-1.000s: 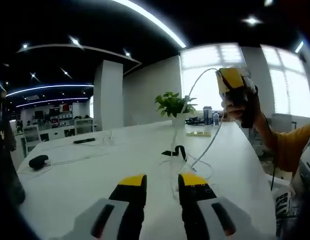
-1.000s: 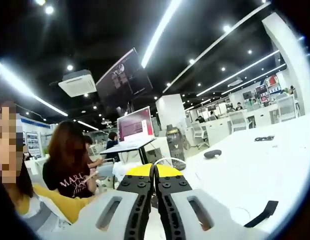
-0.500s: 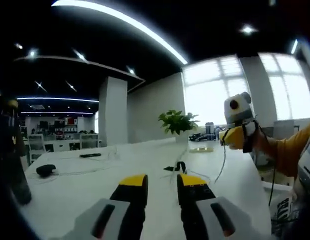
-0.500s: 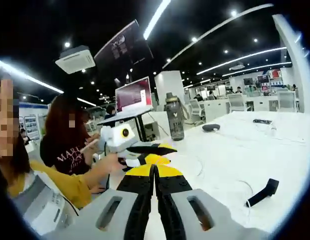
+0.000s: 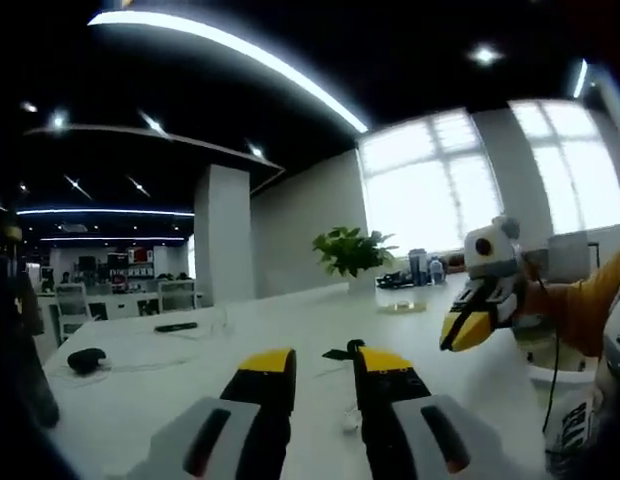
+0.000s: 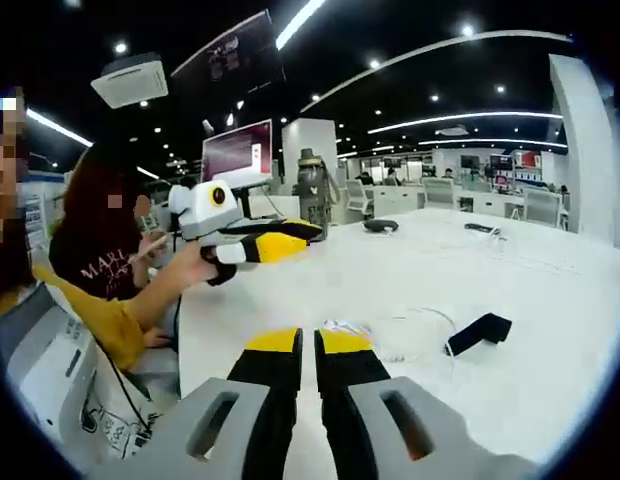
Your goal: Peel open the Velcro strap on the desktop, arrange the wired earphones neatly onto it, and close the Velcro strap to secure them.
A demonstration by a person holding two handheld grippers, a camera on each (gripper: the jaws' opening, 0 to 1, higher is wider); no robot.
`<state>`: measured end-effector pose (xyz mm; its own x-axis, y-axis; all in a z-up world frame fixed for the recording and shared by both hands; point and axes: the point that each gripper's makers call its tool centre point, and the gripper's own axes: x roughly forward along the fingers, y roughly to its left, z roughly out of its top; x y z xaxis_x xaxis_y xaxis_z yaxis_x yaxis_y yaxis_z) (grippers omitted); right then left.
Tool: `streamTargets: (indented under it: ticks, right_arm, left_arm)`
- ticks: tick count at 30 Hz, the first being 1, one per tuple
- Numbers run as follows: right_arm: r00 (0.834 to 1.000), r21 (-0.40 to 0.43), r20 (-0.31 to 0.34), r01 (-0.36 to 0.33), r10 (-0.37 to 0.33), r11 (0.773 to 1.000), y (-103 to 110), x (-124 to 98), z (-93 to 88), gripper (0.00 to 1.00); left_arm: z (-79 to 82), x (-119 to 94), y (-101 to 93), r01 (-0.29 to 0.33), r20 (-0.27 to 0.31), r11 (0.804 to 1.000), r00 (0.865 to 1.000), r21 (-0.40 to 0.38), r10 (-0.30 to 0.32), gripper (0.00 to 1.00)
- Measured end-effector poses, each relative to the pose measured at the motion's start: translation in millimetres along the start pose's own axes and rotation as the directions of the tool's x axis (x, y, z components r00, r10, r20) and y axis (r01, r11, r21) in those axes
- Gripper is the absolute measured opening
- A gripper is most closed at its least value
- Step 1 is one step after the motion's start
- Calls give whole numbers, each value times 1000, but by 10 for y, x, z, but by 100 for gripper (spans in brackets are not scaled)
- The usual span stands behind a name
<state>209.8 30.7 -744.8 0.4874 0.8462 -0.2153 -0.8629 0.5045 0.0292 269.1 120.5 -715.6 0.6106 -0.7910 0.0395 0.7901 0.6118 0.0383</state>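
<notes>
On the white desk lies the black Velcro strap (image 6: 477, 330), with the white earphone cable (image 6: 415, 338) in loose loops beside it. In the left gripper view the strap (image 5: 340, 353) peeks out between my jaws and a bit of cable (image 5: 349, 421) lies below it. My left gripper (image 5: 325, 365) is open above the desk, short of the strap; a hand holds it (image 6: 298, 238) at the left of the right gripper view. My right gripper (image 6: 309, 343) hovers low near the cable with its jaws shut and nothing seen between them; it (image 5: 462, 334) enters from the right.
A dark water bottle (image 6: 312, 190) and a black mouse (image 6: 380, 226) stand farther along the desk. A potted plant (image 5: 352, 250), another mouse (image 5: 86, 360) and a flat black device (image 5: 177, 326) sit at the far side. A seated person (image 6: 100, 255) and a monitor (image 6: 245, 152) are nearby.
The right gripper, which held the cable high in the air, has come down toward the desk. The cable no longer hangs from it and lies on the desk. Both views shifted.
</notes>
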Motion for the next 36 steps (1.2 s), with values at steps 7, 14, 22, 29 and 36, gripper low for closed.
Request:
streamTargets:
  ticks: [7, 14, 22, 29, 36]
  right_arm:
    - [996, -29, 19, 89, -88, 996, -412, -50, 0, 7]
    - [989, -148, -21, 139, -144, 979, -734, 140, -97, 9]
    - [980, -235, -94, 147, -173, 961, -935, 355, -202, 11]
    - [974, -287, -142, 128, -174, 949, -965, 429, -277, 9]
    - [979, -316, -67, 162, -192, 935, -909, 367, -79, 4]
  left_arm:
    - [111, 229, 62, -42, 14, 996, 999, 74, 41, 27]
    - [-9, 314, 49, -29, -23, 994, 999, 108, 31, 27]
    - [-127, 275, 57, -23, -58, 994, 998, 109, 30, 27]
    - [-114, 276, 24, -12, -53, 995, 998, 103, 18, 27]
    - [-152, 253, 72, -32, -71, 994, 997, 102, 40, 27]
